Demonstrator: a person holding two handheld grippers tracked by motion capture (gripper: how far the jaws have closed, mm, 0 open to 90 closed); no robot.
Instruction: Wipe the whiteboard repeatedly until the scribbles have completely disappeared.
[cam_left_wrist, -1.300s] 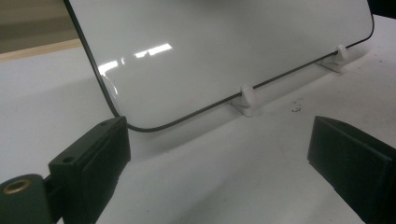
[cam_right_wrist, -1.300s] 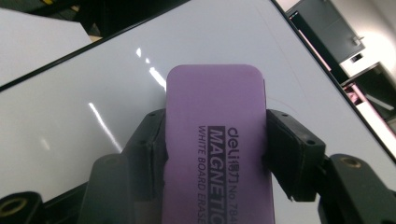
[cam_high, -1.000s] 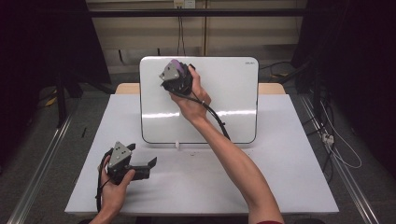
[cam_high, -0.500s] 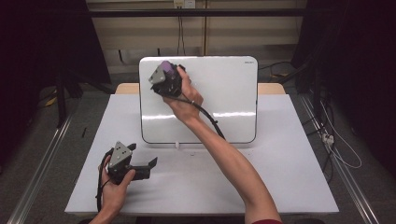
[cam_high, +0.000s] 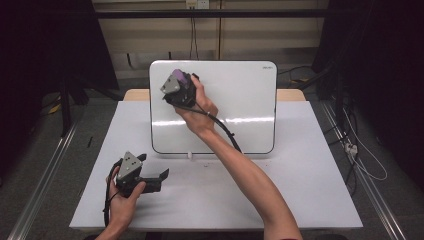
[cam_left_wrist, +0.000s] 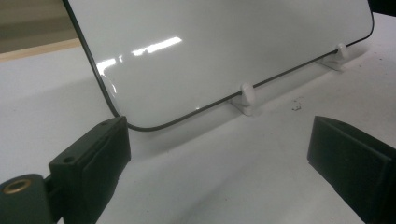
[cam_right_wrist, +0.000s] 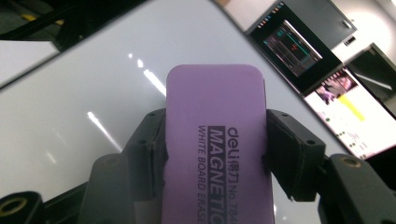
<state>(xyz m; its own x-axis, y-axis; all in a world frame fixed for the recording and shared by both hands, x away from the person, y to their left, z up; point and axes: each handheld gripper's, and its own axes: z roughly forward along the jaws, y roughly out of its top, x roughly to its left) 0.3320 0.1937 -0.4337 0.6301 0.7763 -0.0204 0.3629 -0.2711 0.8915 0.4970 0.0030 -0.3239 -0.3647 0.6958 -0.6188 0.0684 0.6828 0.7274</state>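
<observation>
Right gripper (cam_high: 176, 85), which I steer from far away, squeezes the purple eraser (cam_right_wrist: 217, 140) tight up by the whiteboard's (cam_high: 240, 110) top left corner, and I think pushing too hard could tip the propped board over backward.

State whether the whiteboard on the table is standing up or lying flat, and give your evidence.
Standing, tilted back. The whiteboard rests on its lower edge in small white feet on the table.
</observation>
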